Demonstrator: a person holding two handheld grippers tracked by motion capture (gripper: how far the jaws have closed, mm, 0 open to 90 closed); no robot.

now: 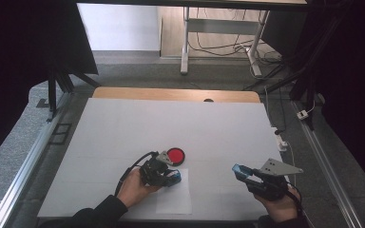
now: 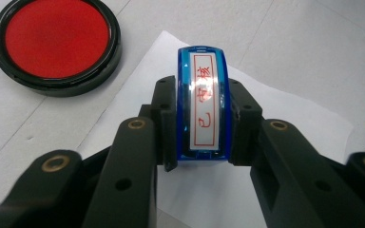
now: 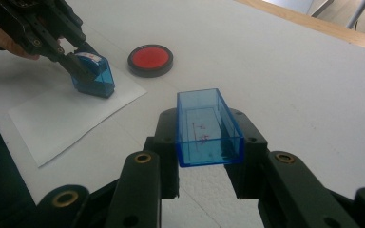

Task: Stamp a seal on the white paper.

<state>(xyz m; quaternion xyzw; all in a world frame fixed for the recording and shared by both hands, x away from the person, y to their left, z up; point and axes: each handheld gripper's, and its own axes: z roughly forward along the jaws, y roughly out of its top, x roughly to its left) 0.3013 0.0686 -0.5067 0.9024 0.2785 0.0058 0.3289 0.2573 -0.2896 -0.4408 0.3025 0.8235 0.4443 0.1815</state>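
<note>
Pressing stamp (image 2: 202, 104) onto paper (image 3: 71, 116), left tongs (image 2: 202, 128) clamped; right tongs (image 3: 208, 142) gripping cap (image 3: 208, 126).

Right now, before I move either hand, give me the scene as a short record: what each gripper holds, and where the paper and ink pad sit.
left gripper: shut on the blue stamp, pressed down on the paper
right gripper: shut on the blue stamp cap, open side up, held off the table
paper: white sheet flat on the table, under the stamp
ink pad: round, red, uncovered, just beyond the paper
</note>
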